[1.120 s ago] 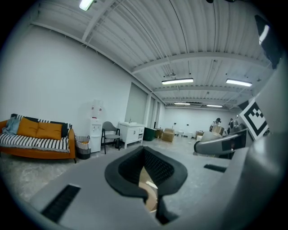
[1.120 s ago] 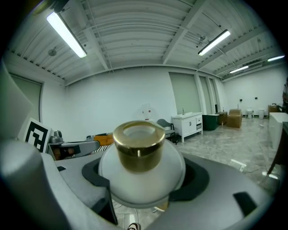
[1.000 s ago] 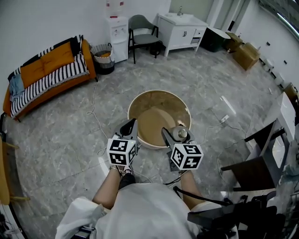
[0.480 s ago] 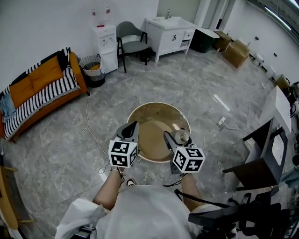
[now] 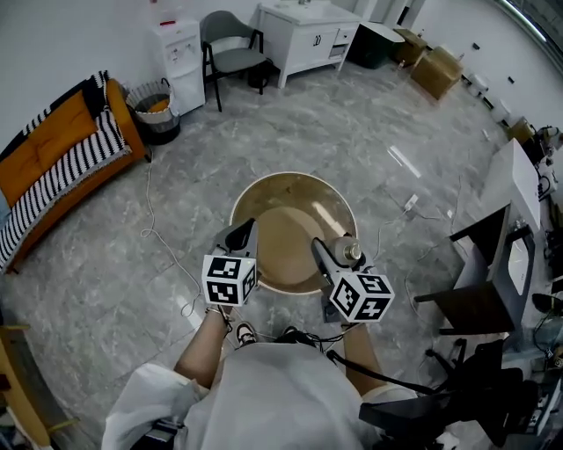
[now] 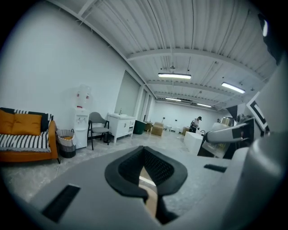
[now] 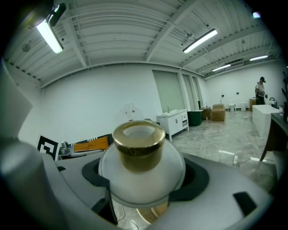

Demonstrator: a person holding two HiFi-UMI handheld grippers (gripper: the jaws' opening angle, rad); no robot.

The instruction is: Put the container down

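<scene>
Container upright in the right tool, gold neck uppermost.

A round tan table with a raised pale rim stands on a grey marble-patterned floor. Far left of the table sits an orange sofa draped with a black-and-white striped throw. Beyond the table, along the wall, are a woven bin, a white water dispenser, a grey chair and a white sink cabinet. A thin white cable trails left of the table; a white power strip lies to its right
</scene>
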